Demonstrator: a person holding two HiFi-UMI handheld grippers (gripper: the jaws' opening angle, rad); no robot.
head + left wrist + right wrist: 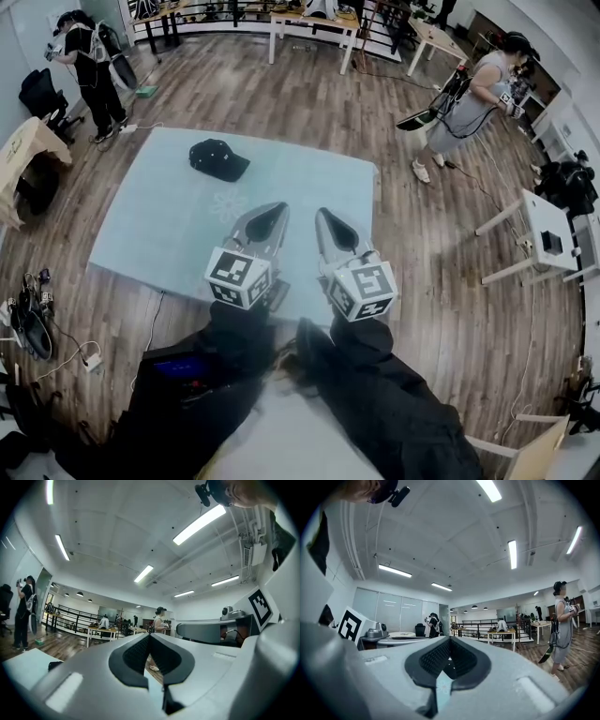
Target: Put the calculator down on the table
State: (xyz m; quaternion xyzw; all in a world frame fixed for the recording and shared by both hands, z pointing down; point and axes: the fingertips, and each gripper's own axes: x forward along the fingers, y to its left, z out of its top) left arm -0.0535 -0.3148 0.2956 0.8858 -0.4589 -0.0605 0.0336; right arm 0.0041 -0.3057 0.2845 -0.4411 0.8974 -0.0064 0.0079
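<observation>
My left gripper [278, 208] and right gripper [323, 214] are held side by side, level, over the near edge of the pale blue table [159, 225]. In the left gripper view the black pads [138, 653] meet at the tip with nothing between them. The right gripper's pads [433, 660] also meet with nothing held. I see no calculator on the table or in either gripper. A dark flat thing with a blue glowing patch [178, 367] lies low by the person's dark clothing; I cannot tell what it is.
A black cap [218, 158] lies on the far part of the table. One person stands at the far left [89, 70], another at the far right [469, 98]. A white desk [548, 234] is at the right, and cables and bags [33, 319] lie on the wooden floor at the left.
</observation>
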